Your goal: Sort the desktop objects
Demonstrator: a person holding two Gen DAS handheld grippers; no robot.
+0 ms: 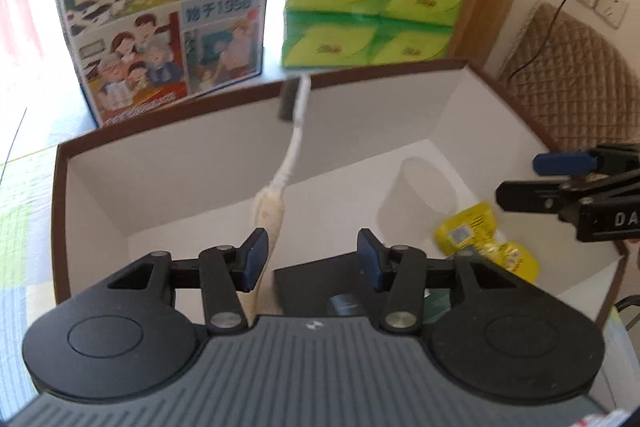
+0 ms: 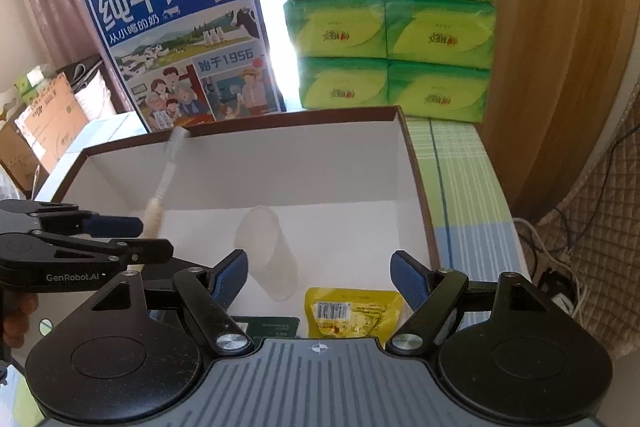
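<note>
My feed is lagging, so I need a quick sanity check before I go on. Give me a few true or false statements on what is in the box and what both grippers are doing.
1. The toothbrush leans against the box wall, head up at the rim. True.
2. The clear plastic cup stands upright in the box. False: it lies on its side.
3. The yellow packet lies on the box floor. True.
4. The right gripper is shut on the cup. False: it is open and holds nothing.
5. The left gripper is open. True.
</note>
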